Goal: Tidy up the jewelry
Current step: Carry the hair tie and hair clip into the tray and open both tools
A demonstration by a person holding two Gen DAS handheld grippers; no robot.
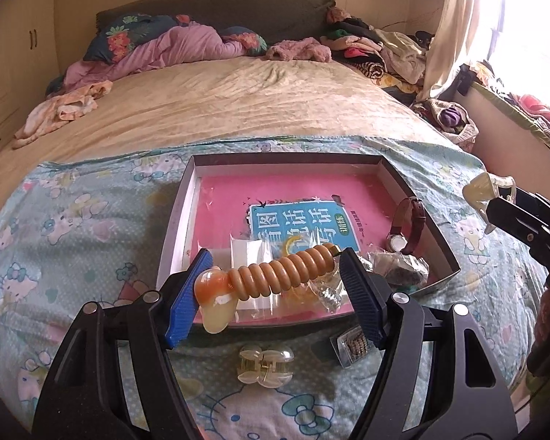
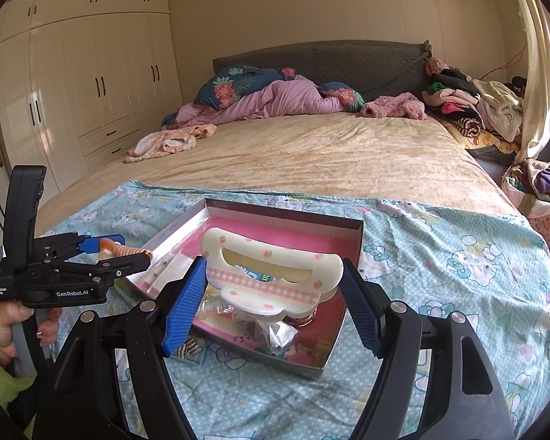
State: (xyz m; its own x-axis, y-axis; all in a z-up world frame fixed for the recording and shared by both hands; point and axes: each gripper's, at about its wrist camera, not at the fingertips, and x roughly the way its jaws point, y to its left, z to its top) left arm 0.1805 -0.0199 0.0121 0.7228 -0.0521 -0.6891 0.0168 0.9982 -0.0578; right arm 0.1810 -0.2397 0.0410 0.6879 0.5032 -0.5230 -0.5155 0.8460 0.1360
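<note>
While the left wrist view looked straight down its own fingers, it showed the left gripper [image 1: 275,278] clenched across an amber ribbed hair clip [image 1: 275,271], held just above the near edge of the shallow box [image 1: 418,190] on the Hello Kitty sheet [image 1: 73,220]. Only that view showed the things on the sheet in front of the box: one pale translucent claw clip [image 1: 264,365] and one small rectangular clip [image 1: 350,344], partly hidden behind the right blue finger. It also showed one watch with a dark red strap [image 1: 407,225] lying in the box on a pink book [image 1: 293,198], beside a few clear plastic bags [image 1: 253,256] whose contents were hard to make out.

From the right wrist view, the right gripper [image 2: 273,286] grasped one large cream claw clip [image 2: 271,275] with pink checked trim, held over the box [image 2: 286,216] and blocking most of its inside. That view alone showed the wardrobe [image 2: 73,84] and a hand [image 2: 3,330] at the left edge, cut off, holding the other gripper [image 2: 124,253] with its amber clip.

In the left view the right gripper [image 1: 495,201] appeared only as dark linkage at the right edge, the cream clip reduced to a pale sliver.
</note>
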